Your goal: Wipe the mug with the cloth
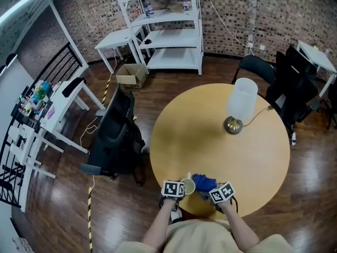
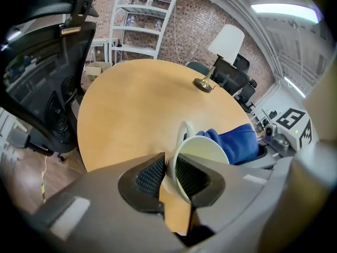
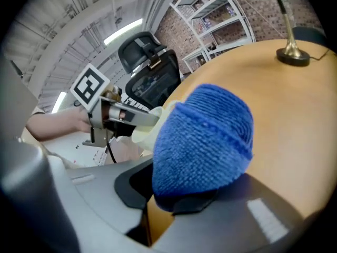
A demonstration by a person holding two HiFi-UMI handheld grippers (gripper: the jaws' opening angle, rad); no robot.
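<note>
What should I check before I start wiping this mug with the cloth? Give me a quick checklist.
1. The left tongs clamp the mug by its wall, one side inside and one outside: ok.
2. The right tongs grip the blue cloth, bunched between them: ok.
3. The cloth sits right beside the mug's rim: ok.
4. The cloth actually touches the mug: cannot tell.
5. The mug is over the table, near its front edge: ok.
6. The lamp stands well away across the table: ok.
</note>
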